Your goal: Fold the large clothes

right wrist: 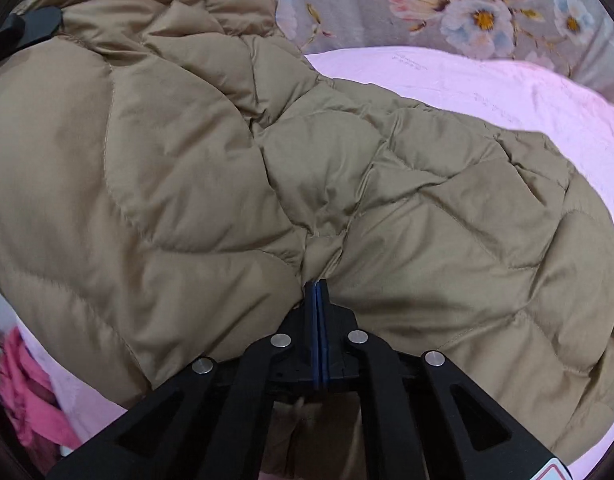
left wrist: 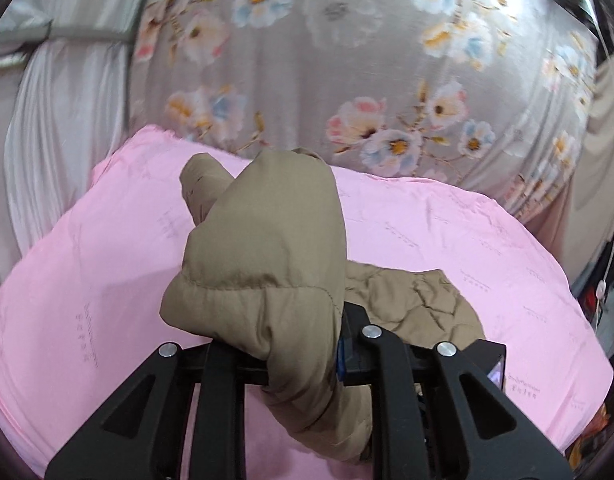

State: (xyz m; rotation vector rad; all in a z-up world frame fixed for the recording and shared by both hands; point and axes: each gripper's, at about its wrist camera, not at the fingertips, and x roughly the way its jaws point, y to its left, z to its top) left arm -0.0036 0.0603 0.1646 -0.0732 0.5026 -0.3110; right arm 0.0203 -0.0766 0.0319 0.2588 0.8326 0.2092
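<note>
Right now the left gripper is pointing somewhat downward over the bed, and a padded tan sleeve of the quilted jacket is draping over and between its black fingers, hanging up and forward from them toward the far side of the pink sheet. Its jaws are standing narrowly apart with the sleeve's thick fabric pinched between them, so it is grasping the sleeve; a blue pad is peeking out beside the cloth. More of the jacket is lying crumpled on the sheet just to the right of that gripper. Meanwhile the right gripper is tilting more steeply down, its two blue-lined fingers pressed together with a gathered pucker of the jacket's quilted body clenched at their tips. In the right wrist view the jacket is filling most of the frame, spreading left and right from the pinch point and resting on the pink sheet. Beyond the sheet a grey floral bedcover is lying across the far part of the bed. A pink garment is bunching at the lower left edge of the right view.
</note>
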